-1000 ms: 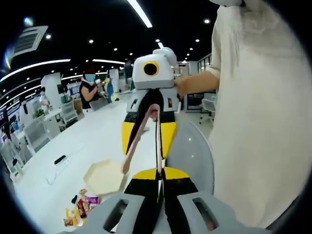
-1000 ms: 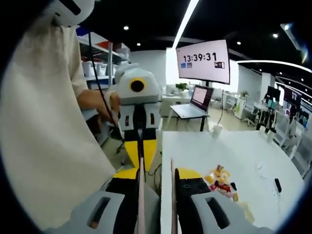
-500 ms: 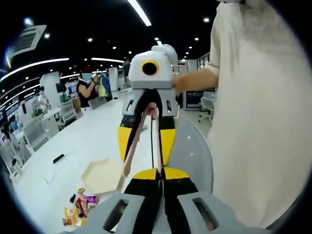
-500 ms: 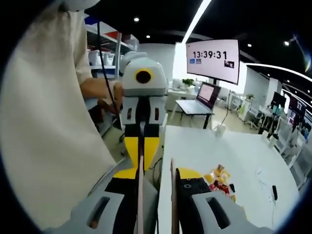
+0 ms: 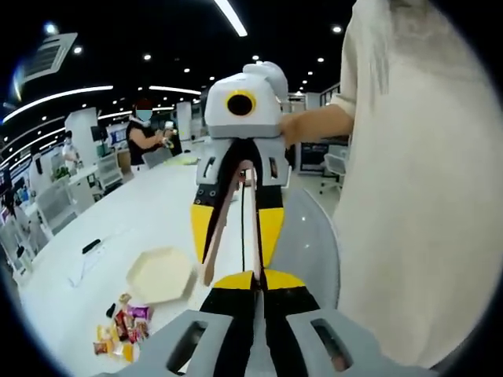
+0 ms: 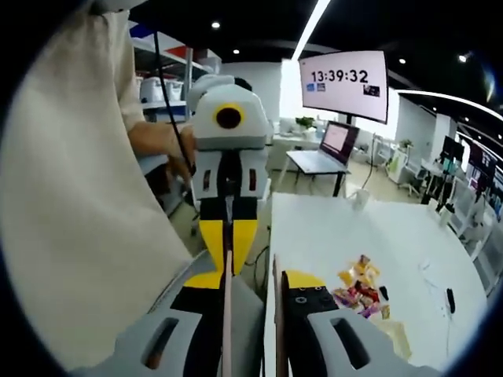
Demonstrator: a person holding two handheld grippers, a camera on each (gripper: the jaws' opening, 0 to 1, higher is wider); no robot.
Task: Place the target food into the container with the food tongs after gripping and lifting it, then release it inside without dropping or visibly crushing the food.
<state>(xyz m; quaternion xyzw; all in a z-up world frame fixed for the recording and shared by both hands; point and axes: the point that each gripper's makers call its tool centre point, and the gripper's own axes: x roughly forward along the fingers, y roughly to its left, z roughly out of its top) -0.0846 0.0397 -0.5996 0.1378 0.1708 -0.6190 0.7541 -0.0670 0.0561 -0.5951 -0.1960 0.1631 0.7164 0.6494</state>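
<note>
Pink-beige food tongs (image 5: 214, 232) span between my two grippers, held up above the white table (image 5: 149, 228). My right gripper (image 6: 251, 280) is shut on the tongs (image 6: 227, 314), whose two arms stay slightly apart between its jaws. My left gripper (image 5: 256, 276) is shut on the tip of one tong arm. Each gripper faces the other: the right gripper (image 5: 238, 245) and the left gripper (image 6: 227, 259). A cream hexagonal container (image 5: 159, 275) lies on the table. A pile of small wrapped snacks (image 5: 118, 330) sits beside it, well below the tongs. The snacks (image 6: 357, 287) lie apart from both grippers.
A person in a beige top (image 5: 409, 196) stands close, holding both grippers. A black pen-like object (image 5: 92, 246) lies on the table. A clock screen (image 6: 348, 78) and a laptop (image 6: 322, 153) stand behind. Another person (image 5: 144, 140) stands at the far end.
Both views have shifted a little, so more of the table, container and snacks shows. Both grippers keep the same hold on the tongs. The screen clock has advanced one second.
</note>
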